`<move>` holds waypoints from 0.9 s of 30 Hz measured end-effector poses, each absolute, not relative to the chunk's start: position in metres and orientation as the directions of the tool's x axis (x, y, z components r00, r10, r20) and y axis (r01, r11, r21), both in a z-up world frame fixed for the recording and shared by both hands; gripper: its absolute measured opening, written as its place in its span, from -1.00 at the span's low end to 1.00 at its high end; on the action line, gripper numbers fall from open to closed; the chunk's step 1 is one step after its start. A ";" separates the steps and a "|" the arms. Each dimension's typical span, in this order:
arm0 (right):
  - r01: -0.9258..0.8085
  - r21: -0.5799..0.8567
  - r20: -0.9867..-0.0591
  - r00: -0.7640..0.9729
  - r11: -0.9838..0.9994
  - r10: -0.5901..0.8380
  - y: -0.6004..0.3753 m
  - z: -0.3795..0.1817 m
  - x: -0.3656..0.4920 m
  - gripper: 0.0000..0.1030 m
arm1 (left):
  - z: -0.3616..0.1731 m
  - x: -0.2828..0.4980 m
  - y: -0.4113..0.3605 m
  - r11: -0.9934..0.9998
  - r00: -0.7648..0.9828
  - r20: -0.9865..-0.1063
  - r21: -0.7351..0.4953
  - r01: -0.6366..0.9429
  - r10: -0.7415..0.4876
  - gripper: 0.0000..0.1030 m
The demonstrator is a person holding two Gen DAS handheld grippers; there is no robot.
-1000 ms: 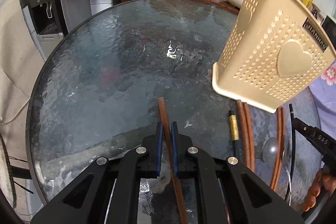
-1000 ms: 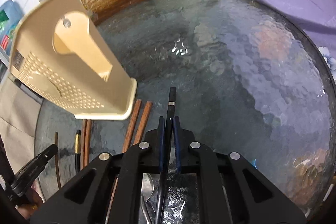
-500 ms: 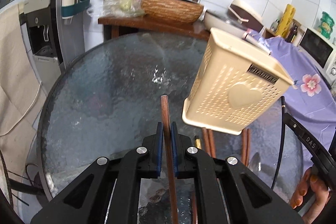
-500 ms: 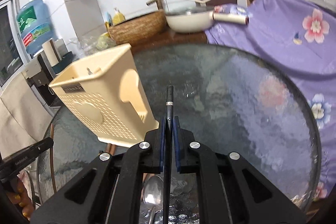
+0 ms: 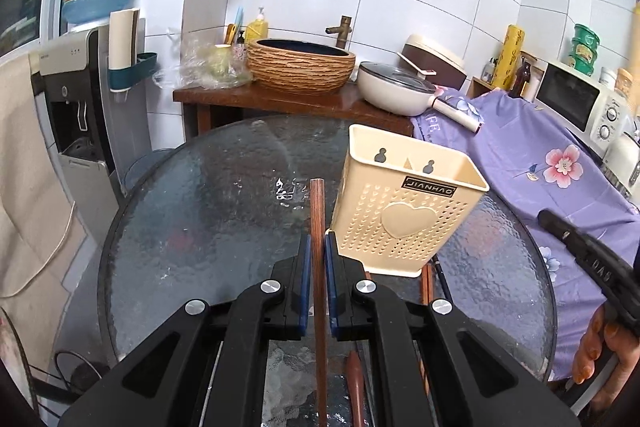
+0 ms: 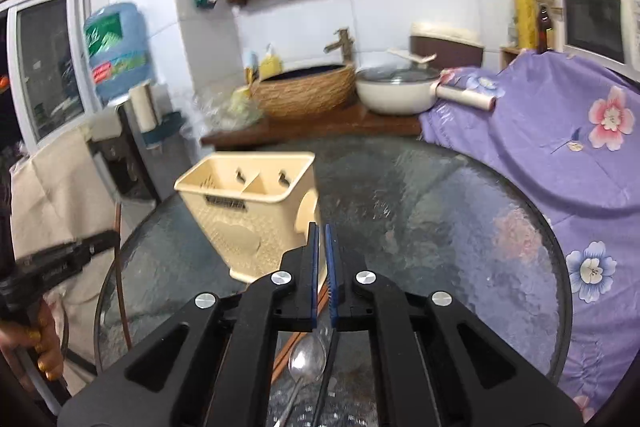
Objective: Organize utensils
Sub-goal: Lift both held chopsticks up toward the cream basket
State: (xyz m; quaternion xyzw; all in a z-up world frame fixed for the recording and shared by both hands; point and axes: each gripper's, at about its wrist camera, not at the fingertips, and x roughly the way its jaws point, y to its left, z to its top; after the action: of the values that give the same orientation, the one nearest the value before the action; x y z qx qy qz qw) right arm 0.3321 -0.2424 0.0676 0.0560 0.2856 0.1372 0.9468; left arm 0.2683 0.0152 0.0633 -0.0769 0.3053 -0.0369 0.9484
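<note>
My left gripper is shut on a brown wooden chopstick that sticks out ahead of the pads, above the glass table. Just to its right the cream utensil holder stands upright with its top open. My right gripper is shut; a black chopstick slants down from its right pad, and none of it shows past the fingertips. The holder stands ahead and to the left of it. Each view catches the other gripper at its edge, held by a hand.
A spoon and brown chopsticks lie on the glass below the grippers, near the holder's base. A purple floral cloth covers the right side. Behind the table stand a wooden counter with a woven basin, a pan, and a water dispenser at the left.
Both grippers have risen and tipped upward with their chopsticks, so the holder now shows its open top. The black chopstick no longer pokes out ahead of the right fingertips.
</note>
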 end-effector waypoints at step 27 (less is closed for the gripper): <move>-0.085 0.232 -0.814 0.529 0.969 0.241 -0.226 -0.053 0.418 -0.18 | 0.061 0.261 0.011 0.985 0.808 -0.575 -0.171 0.036 -0.129 -0.87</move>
State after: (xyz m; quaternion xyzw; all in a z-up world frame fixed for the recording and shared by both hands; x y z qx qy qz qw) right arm 0.4180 -0.2265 -0.0533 0.0820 0.4762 0.0936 0.8705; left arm 0.2607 0.0114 0.0614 -0.0758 0.3067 -0.0437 0.9478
